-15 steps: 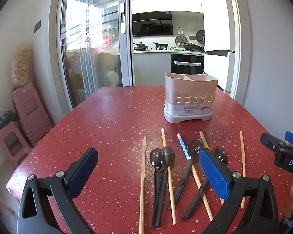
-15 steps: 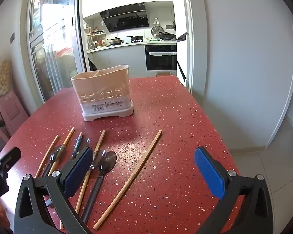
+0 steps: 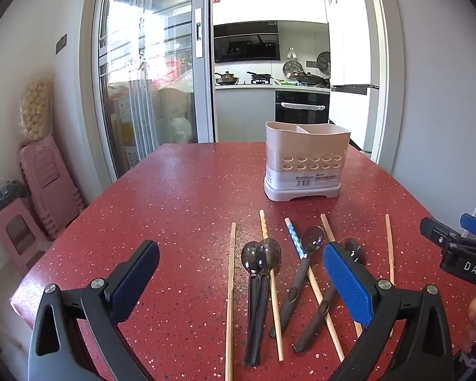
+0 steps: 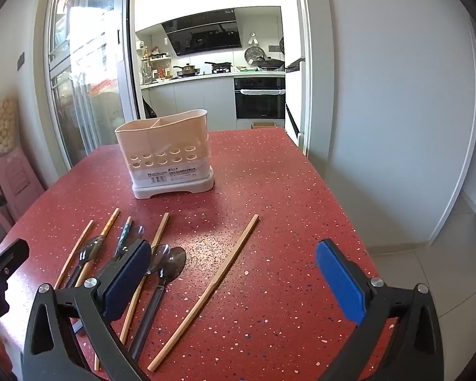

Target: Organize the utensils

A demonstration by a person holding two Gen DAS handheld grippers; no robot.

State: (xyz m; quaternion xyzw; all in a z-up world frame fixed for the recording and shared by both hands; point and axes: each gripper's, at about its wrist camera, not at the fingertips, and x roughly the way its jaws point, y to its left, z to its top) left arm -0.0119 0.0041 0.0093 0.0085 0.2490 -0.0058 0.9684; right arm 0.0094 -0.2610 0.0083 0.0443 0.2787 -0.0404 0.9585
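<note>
A red speckled table [image 3: 174,197] stands before an open kitchen doorway. The left gripper [image 3: 241,270] hangs above it with jaws wide apart and nothing between them; the dark spoons [image 3: 260,254] and chopsticks [image 3: 230,285] lie scattered just beyond and under its tips. The right gripper [image 4: 234,263] is equally spread and empty, 1 lone chopstick [image 4: 219,279] lying between its fingers. Farther back stands the beige utensil holder [image 3: 306,158], 2 compartments visible; their contents cannot be seen.
</note>
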